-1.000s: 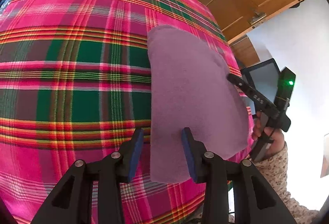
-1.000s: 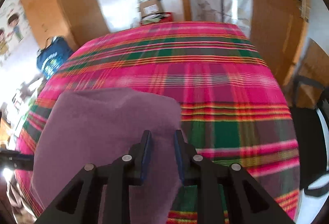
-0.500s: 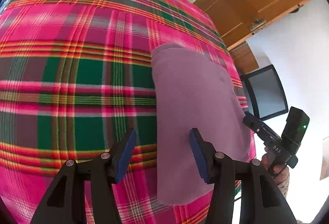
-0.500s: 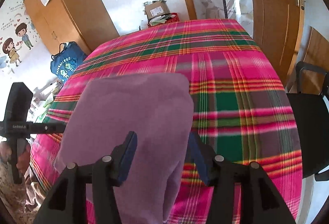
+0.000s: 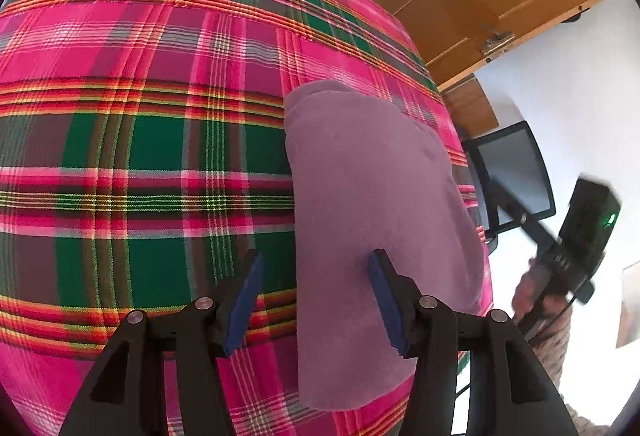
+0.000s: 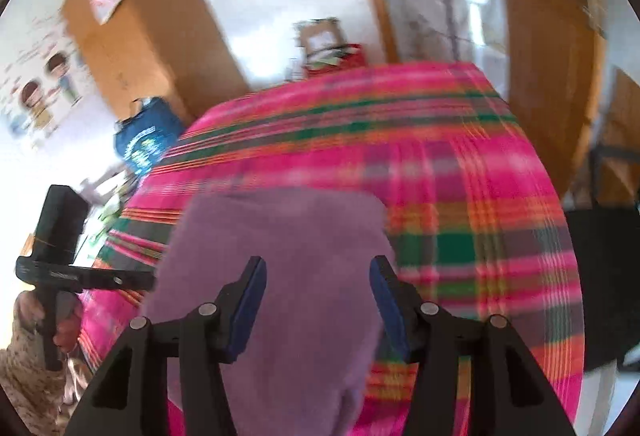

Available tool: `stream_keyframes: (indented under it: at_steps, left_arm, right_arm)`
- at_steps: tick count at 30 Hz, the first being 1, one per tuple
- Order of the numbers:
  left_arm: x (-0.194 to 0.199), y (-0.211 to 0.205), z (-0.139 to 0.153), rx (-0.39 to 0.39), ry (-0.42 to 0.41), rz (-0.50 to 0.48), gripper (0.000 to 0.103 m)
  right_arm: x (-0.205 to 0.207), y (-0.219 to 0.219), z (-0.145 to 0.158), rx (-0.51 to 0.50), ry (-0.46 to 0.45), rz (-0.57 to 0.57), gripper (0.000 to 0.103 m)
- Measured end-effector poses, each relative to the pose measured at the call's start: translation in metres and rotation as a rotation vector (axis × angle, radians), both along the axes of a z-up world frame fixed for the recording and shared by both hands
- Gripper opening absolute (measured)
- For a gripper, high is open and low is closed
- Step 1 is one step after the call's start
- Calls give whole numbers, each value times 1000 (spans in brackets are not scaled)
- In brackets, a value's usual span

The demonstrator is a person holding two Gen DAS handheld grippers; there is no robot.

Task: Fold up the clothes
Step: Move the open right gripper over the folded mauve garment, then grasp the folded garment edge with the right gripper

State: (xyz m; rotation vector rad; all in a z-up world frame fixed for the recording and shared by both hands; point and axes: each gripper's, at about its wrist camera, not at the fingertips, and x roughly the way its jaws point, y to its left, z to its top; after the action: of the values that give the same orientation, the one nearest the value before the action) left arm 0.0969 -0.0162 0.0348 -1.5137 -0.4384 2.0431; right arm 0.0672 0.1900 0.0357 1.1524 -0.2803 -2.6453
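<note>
Fingers of the left gripper stand wide apart with nothing between them, their blue pads hanging above the plaid cloth and the near left edge of the folded purple garment; the right gripper is spread just as wide and grips nothing, poised over the near end of the same garment. From the left wrist the picture is sharp; the garment lies as a long flat rectangle along the right side of the plaid-covered surface, its near end reaching the surface's edge, and beyond it to the right appear a dark screen and the other gripper's black body with a green light, held in a hand with a patterned sleeve. From the right wrist everything is blurred; this view alone shows a wooden cabinet, a blue bag and cartoon figures on the wall, plus the left gripper's black body at far left, held by a hand.
</note>
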Motion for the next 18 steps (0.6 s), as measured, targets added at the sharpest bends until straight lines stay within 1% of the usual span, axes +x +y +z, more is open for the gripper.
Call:
stream_keyframes:
  at_steps: [1,2,5,7,13,18]
  left_arm:
    - [0,0,1,-4,3,-5,57]
    - [0,1,2,-9,5,-10,57]
    - [0,2,4,-22,8,-24,57]
    - [-1,3,4,-30,4,-32,57]
    - [-4,5,5,-45,-10,-56,57]
    - [-10,4,3,-32,-33,-68,57]
  right_arm:
    - [-9,-6,2,24,2,40,50]
    - [-19,-12,4,47,0,81,43]
    - [-47,-29,4,111,-13,192,39]
    - [-64,-40,3,145,-15,258,30]
    - [-98,-67,-5,174,-54,480,29]
    - [-121,-91,-17,224,-97,644,29]
